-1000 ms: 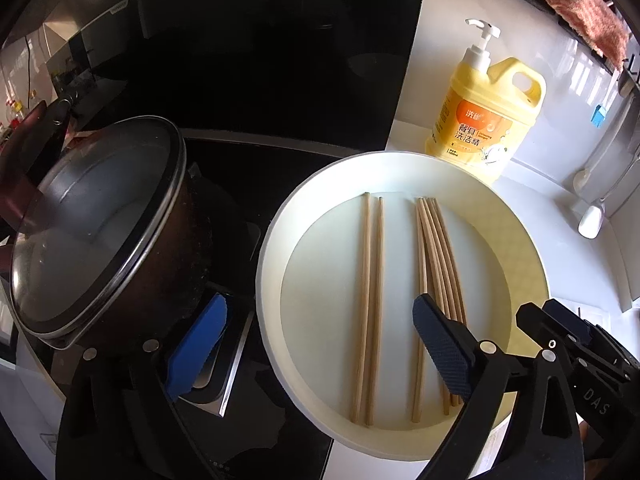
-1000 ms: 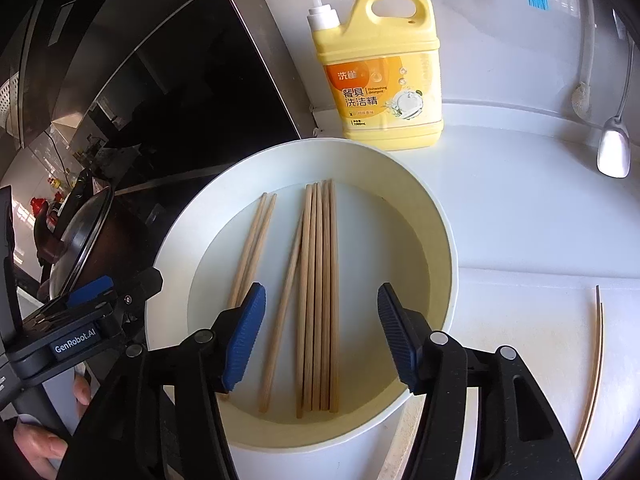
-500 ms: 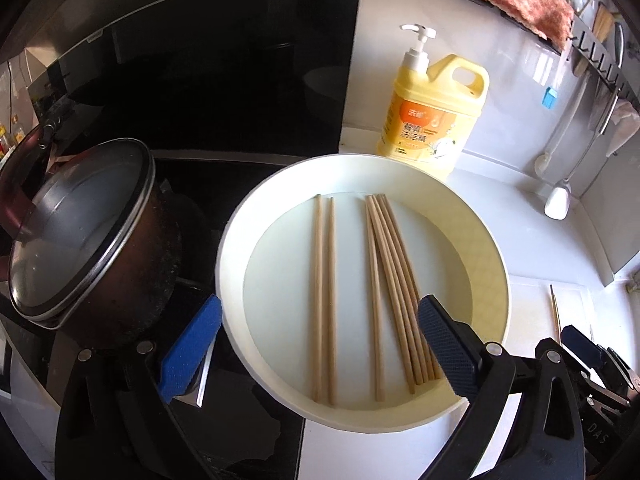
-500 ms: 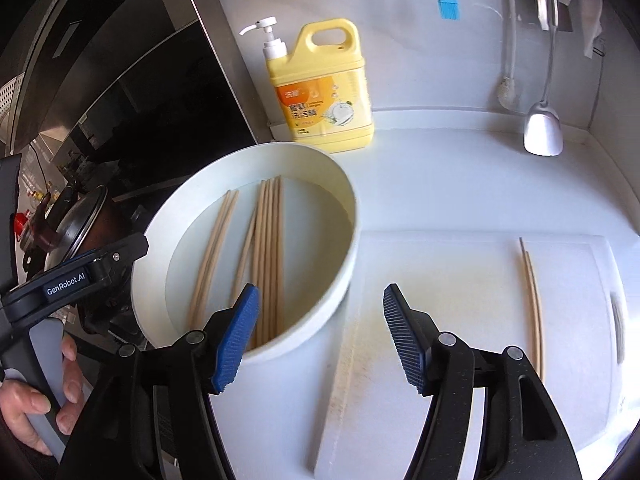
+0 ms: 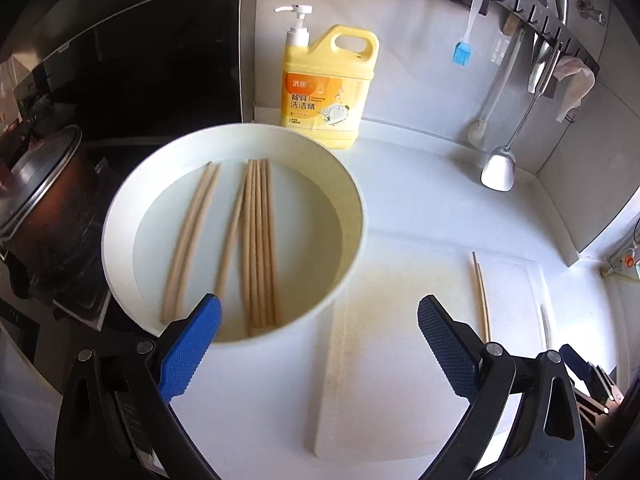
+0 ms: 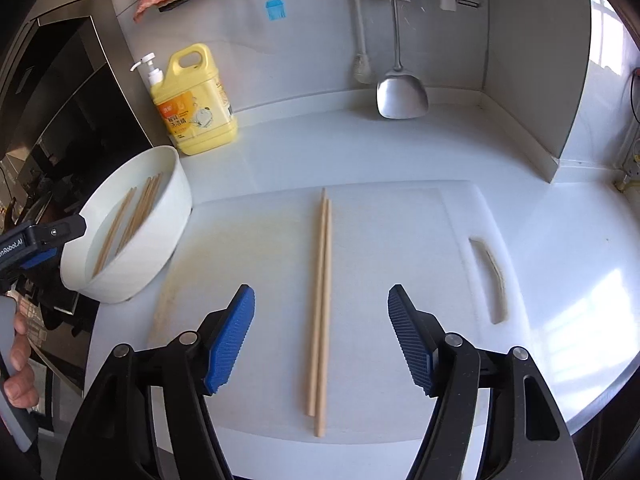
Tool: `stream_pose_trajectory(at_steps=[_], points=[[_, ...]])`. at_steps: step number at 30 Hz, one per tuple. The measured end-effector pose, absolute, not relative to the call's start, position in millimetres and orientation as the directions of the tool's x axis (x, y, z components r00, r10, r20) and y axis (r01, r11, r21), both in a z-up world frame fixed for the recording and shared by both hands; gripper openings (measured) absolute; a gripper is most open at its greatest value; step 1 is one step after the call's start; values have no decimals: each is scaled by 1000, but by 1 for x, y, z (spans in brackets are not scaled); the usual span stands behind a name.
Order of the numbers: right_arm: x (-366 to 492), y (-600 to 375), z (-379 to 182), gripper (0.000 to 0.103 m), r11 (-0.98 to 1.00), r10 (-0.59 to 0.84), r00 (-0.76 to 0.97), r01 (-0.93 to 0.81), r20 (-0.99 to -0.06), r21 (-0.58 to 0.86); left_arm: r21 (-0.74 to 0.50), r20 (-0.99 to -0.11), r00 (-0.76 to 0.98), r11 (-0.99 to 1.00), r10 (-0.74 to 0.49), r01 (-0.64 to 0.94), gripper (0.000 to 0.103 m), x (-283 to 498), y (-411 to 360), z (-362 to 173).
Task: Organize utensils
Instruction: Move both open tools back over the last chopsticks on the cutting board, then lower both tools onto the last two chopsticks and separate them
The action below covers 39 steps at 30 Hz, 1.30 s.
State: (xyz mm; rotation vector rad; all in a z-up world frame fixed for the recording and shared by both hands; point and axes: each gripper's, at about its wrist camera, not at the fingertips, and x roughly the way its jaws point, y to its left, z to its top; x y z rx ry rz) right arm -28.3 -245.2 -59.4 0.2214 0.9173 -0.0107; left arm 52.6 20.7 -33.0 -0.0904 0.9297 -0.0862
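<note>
The right gripper (image 6: 320, 336) is hanging spread, its jaws having just been opening, over a chopstick pair (image 6: 321, 308) lying untouched on the white cutting board (image 6: 400, 240). Left, the left gripper (image 5: 318, 344) is standing spread and empty near the white bowl (image 5: 352, 216) holding more chopsticks (image 5: 256, 240).

We see a white countertop (image 6: 560, 248) carrying a white cutting board (image 6: 380, 264), a white basin (image 6: 160, 240) just left of it, and a yellow detergent bottle (image 6: 200, 112) standing behind the basin by the wall.
</note>
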Motion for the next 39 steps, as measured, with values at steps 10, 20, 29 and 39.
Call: stream_pose_trajectory(at_steps=[10,20,29,39], points=[[-36,-292,-96,67,973,104,619,101,-778,210,-65,-789,613,998,-44,-13,97,0,-20,-43],[-22,-262,-120,66,980,78,652,88,-754,178,-29,-773,634,1000,-19,-6,97,-6,-20,-83],[-20,-250,-132,66,990,11,666,100,-746,104,-52,-763,644,998,-52,20,97,-9,-17,-107],[-20,-241,-137,66,995,-11,662,83,-749,58,-71,-768,637,997,-67,20,97,-10,-14,-120]])
